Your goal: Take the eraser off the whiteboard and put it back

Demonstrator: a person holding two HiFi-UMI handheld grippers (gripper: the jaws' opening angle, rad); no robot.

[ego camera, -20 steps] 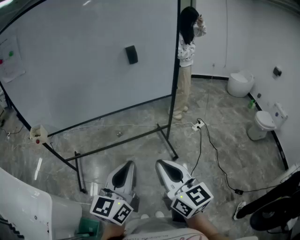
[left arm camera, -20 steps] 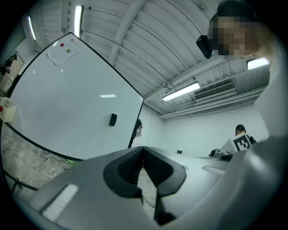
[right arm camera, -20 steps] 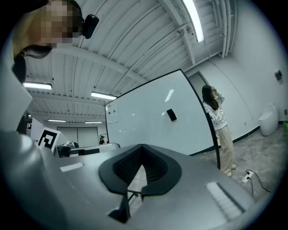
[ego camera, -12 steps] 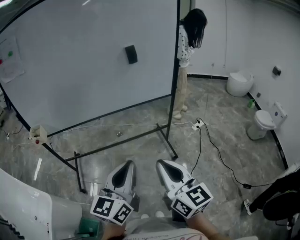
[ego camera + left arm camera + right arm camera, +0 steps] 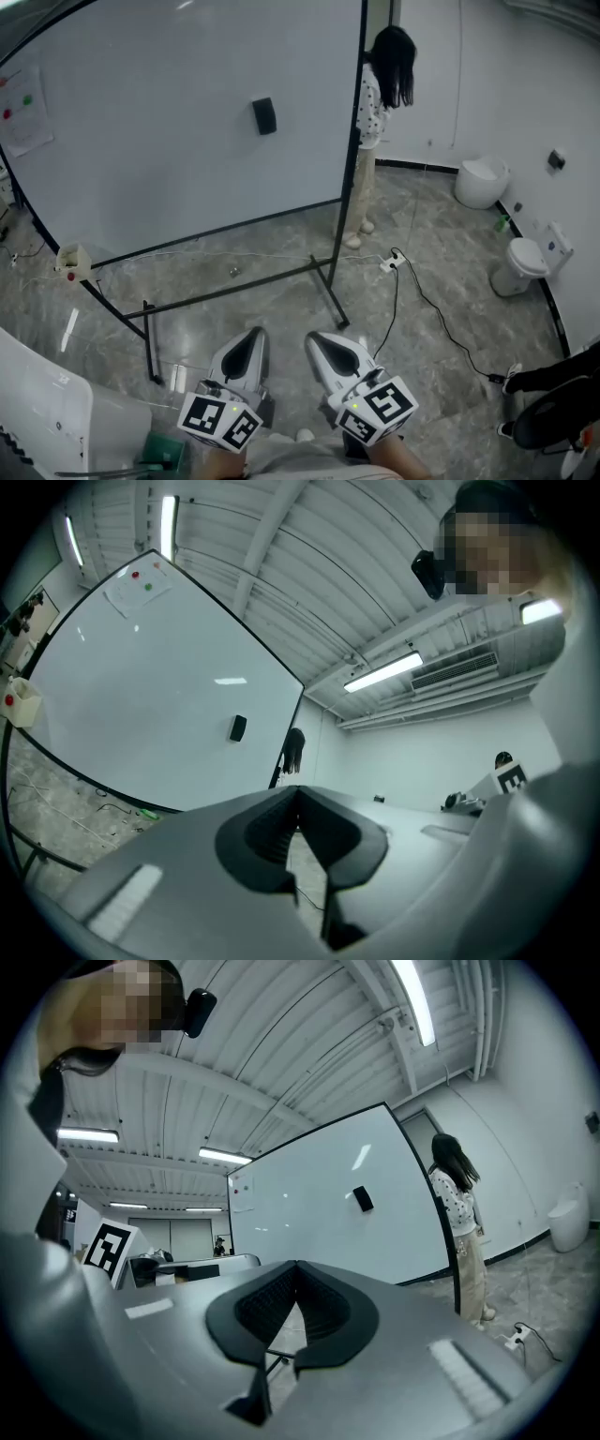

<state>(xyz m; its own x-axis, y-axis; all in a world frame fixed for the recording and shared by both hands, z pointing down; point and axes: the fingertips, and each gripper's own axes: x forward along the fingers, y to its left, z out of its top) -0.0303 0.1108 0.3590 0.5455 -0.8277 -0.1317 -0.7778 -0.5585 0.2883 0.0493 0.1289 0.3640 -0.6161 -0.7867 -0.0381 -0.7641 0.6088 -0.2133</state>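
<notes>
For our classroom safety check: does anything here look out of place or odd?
A power strip and its black cable trail loose across the open floor right of the whiteboard, a likely trip hazard. The eraser sits slightly tilted.

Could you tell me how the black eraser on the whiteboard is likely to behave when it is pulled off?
The eraser clings unaided to the standing whiteboard, so it is probably magnetic and may resist, then release suddenly. It looks small and blocky, so likely light and stiff. The thin floor stand might let the board rock when pressed.
</notes>
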